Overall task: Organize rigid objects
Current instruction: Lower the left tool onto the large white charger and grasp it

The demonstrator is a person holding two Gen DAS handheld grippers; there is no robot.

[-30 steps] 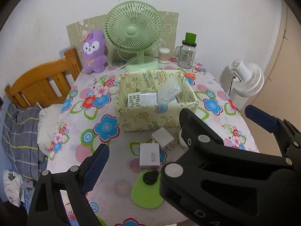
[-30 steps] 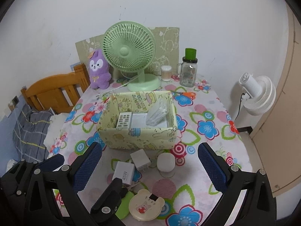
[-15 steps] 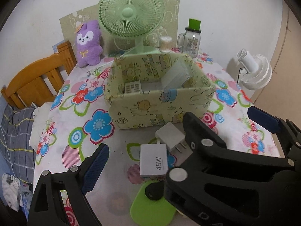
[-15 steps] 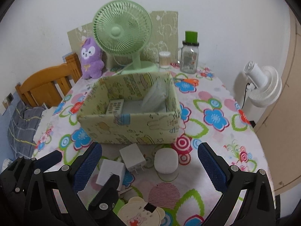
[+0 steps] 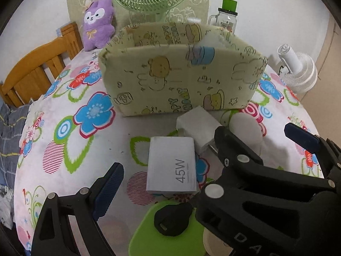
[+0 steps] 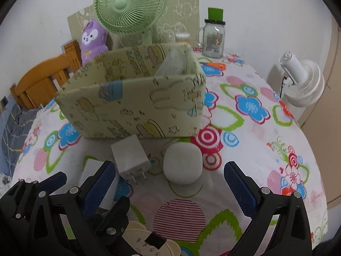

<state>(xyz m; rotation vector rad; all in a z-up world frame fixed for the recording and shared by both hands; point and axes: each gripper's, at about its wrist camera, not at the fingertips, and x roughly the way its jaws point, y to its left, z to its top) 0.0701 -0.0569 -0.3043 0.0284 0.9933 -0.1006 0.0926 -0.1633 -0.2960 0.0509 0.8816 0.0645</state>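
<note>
Worktop cloth (image 5: 70, 153) white with blue, red, pink flowers and green loops. Storage box (image 5: 181, 81) pale yellow-green, cartoon animal print. Charger (image 5: 172, 168) white with grey "45W" lettering — second plug adapter (image 6: 130, 157) and round case (image 6: 182, 164) plain white. Plush (image 5: 97, 23) purple, fan (image 6: 130, 4) mint green. Gripper pads (image 6: 239, 186) dark blue, on black arms.
</note>
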